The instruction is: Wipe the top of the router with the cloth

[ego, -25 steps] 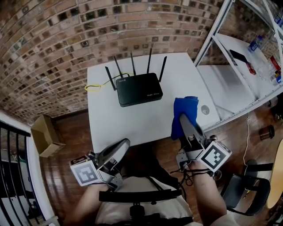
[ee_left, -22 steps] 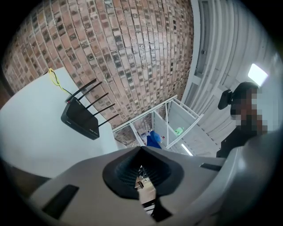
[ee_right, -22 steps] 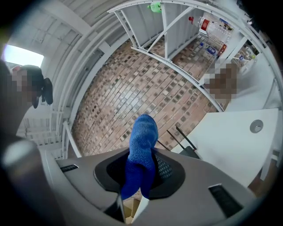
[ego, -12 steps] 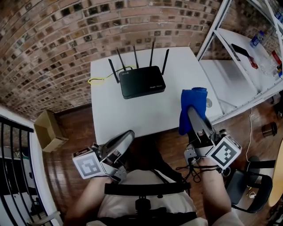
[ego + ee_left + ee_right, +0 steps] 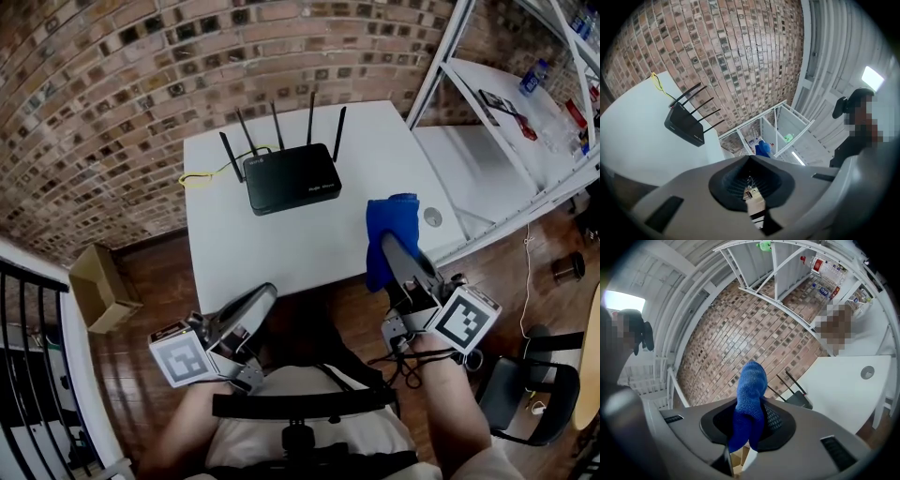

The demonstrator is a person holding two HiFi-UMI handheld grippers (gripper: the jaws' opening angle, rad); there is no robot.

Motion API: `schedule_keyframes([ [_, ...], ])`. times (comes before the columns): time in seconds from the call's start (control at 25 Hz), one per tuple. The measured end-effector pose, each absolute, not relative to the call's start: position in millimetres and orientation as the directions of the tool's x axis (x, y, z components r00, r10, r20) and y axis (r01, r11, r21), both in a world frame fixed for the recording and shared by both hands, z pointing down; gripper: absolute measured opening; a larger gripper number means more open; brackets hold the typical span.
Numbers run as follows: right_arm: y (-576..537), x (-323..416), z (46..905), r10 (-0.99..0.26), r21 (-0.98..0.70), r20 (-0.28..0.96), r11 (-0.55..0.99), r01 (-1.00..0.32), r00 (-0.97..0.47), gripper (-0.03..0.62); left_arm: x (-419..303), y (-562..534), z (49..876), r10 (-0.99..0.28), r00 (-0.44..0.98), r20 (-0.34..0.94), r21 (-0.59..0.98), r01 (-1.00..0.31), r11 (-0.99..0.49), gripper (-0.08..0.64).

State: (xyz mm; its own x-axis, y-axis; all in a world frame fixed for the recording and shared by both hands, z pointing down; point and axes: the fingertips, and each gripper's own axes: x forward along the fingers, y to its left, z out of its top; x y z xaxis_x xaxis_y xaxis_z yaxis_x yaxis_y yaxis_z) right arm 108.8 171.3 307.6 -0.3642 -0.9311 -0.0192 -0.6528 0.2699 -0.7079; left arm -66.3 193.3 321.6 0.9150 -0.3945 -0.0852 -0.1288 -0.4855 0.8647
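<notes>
The white table (image 5: 281, 262) sits mid-frame, the router (image 5: 291, 176) at its upper centre. At right, my right gripper (image 5: 394, 251) still pinches the blue cloth (image 5: 389, 220). My left gripper (image 5: 263, 294) stays pressed together.

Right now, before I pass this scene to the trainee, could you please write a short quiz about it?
1. What do the right gripper's fingers hold? A. a sponge B. the blue cloth C. nothing
2. True or false: the cloth is touching the top of the router.
3. Fill in the number: ___ antennas stand up from the router's back edge.
Key: 1 B; 2 false, since the cloth is held apart from the router, over the table's near edge; 3 five.
</notes>
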Motion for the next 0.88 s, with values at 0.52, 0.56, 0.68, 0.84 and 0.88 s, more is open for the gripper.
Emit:
schedule_keyframes([
  [0.52, 174, 114, 318, -0.935, -0.687, 0.030, 0.237, -0.687, -0.353, 0.110, -63, 193, 326, -0.381, 0.921, -0.079, 0.864, -0.128, -0.488, 0.018],
  [0.56, 174, 114, 319, -0.935, -0.687, 0.033, 0.235, -0.688, -0.353, 0.110, -64, 193, 326, -0.380, 0.921, -0.084, 0.864, -0.123, -0.488, 0.018],
  [0.68, 174, 112, 321, -0.935, -0.686, 0.040, 0.231, -0.690, -0.353, 0.109, -67, 192, 332, -0.386, 0.920, -0.072, 0.866, -0.135, -0.482, 0.018],
  [0.84, 174, 109, 323, -0.934, -0.683, 0.044, 0.232, -0.693, -0.356, 0.109, -72, 191, 337, -0.391, 0.918, -0.070, 0.867, -0.138, -0.479, 0.018],
  [0.88, 174, 108, 323, -0.933, -0.682, 0.045, 0.232, -0.694, -0.356, 0.109, -71, 192, 335, -0.389, 0.918, -0.077, 0.868, -0.130, -0.479, 0.018],
])
